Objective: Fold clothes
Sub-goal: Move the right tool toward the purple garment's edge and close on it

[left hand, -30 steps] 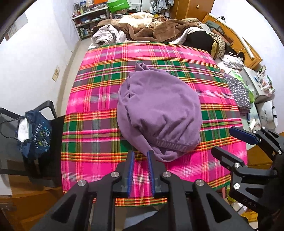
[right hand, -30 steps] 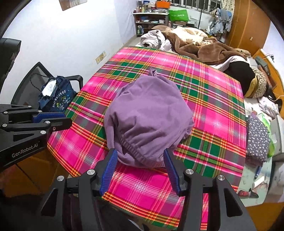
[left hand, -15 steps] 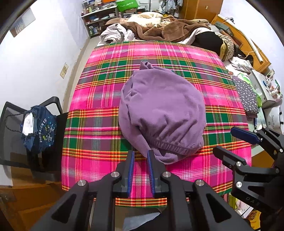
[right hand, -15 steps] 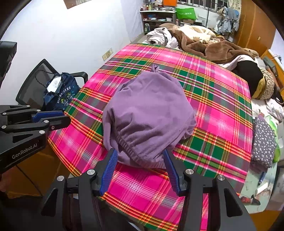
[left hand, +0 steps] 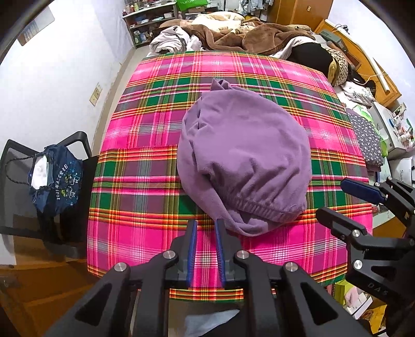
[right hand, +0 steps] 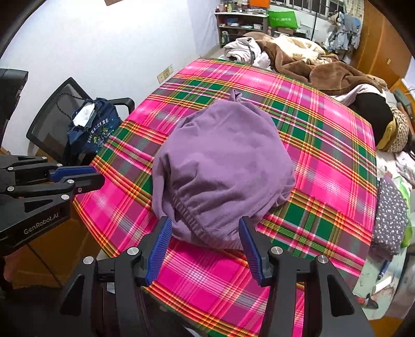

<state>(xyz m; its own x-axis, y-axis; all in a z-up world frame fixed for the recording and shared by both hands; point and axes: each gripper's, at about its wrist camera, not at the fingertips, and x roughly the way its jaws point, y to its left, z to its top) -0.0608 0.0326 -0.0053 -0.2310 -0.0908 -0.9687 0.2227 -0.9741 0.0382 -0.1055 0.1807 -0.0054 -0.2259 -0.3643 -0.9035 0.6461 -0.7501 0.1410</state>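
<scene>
Above the plaid-covered bed [left hand: 145, 197], both hand-held grippers hover empty: left hand-held gripper [left hand: 205, 225] narrowly parted, right hand-held gripper [right hand: 205, 228] spread; next, probably grasping the purple garment [left hand: 243, 160] by its near waistband.

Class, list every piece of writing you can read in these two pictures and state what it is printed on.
"GenRobot.AI": on the black body of the left claw.
"DAS": partial letters on the right claw body.
"2021", then letters too blurred to read: on the navy bag on the chair.
White print on the green bag by the shelf: too small to read.
</scene>
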